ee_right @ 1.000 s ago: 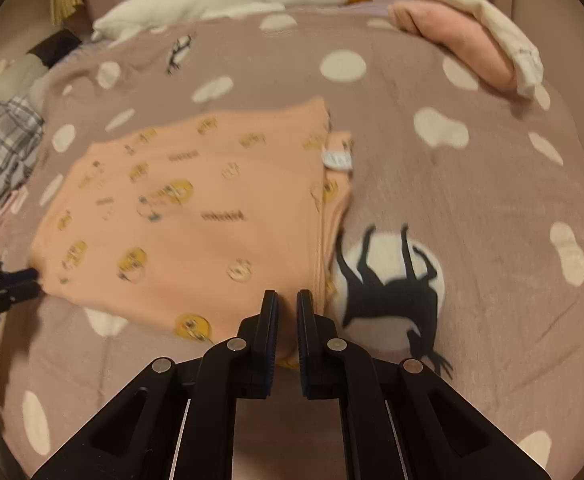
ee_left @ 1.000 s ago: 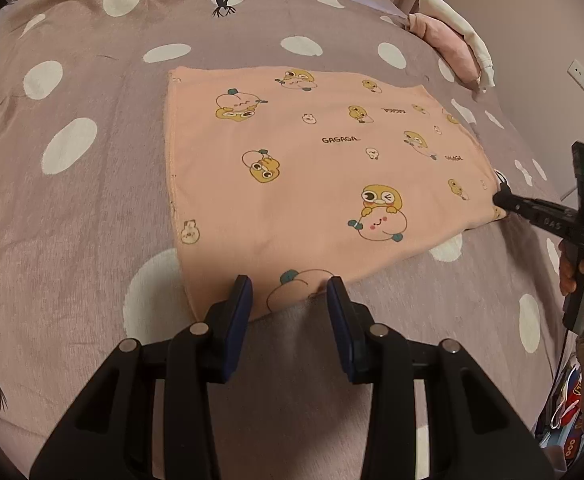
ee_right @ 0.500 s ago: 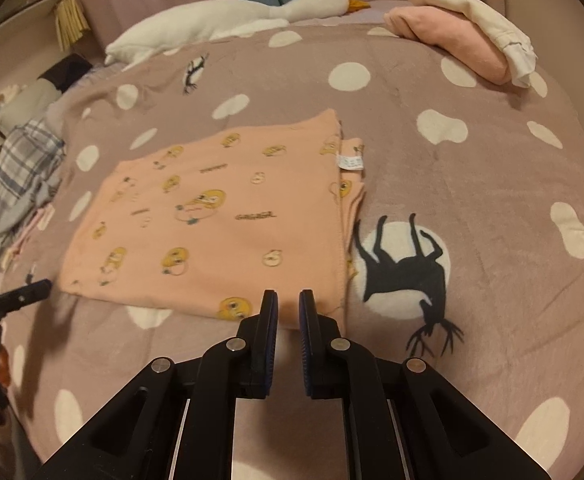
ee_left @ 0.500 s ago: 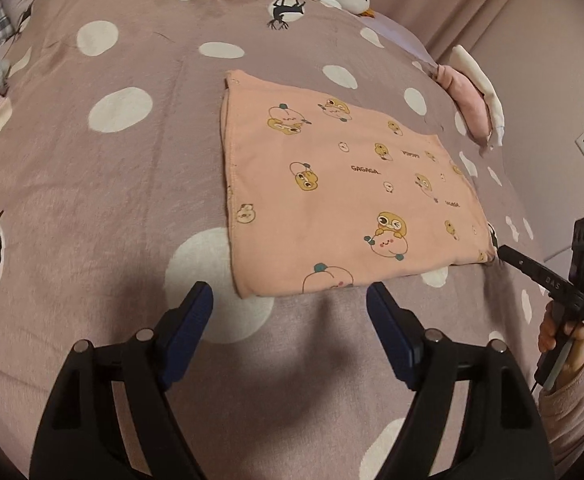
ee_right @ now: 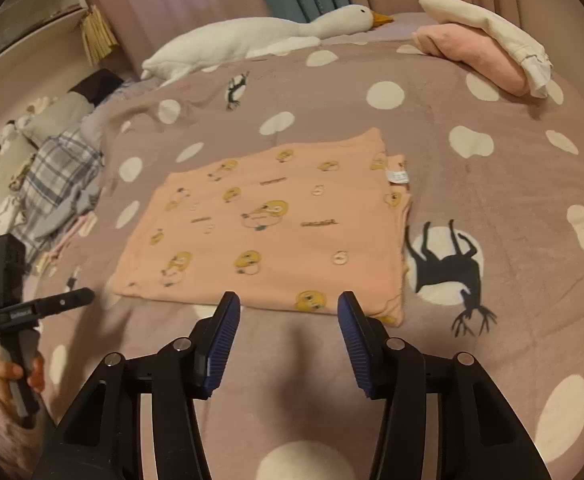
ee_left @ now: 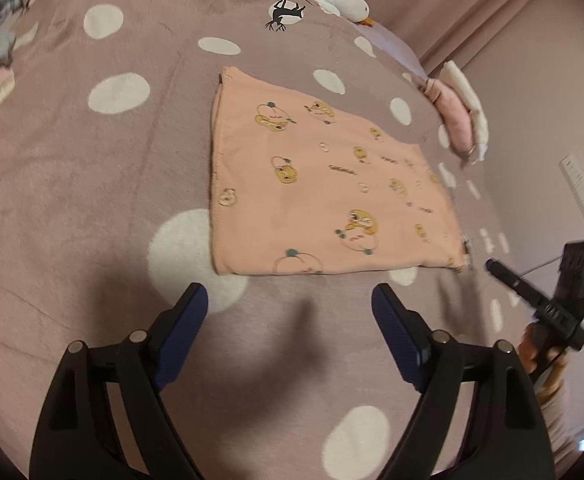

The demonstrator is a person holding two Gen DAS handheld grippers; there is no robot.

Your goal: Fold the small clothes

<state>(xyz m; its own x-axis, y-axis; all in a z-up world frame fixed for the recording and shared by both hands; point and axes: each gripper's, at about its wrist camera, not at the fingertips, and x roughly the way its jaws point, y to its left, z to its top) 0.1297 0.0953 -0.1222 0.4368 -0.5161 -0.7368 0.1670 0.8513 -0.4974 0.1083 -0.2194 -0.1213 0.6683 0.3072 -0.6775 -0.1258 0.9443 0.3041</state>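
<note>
Left gripper (ee_left: 290, 306) and right gripper (ee_right: 288, 314) hover near the bed (ee_right: 492, 216), jaws opening, nothing between them. At twelve o'clock just beyond, the folded peach garment (ee_right: 276, 232) lies flat. Farther, at one o'clock, pink and cream folded clothes (ee_right: 480, 48); a plush goose (ee_right: 260, 36) behind.

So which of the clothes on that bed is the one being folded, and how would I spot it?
Start with the mauve bedspread dotted with white spots. In its middle lies a flat, peach-coloured folded garment, just ahead of both grippers. Unlike the plain pink and cream pile near the plush goose or the plaid heap at the edge, it is printed with little yellow cartoon ducks and shows a white label.
</note>
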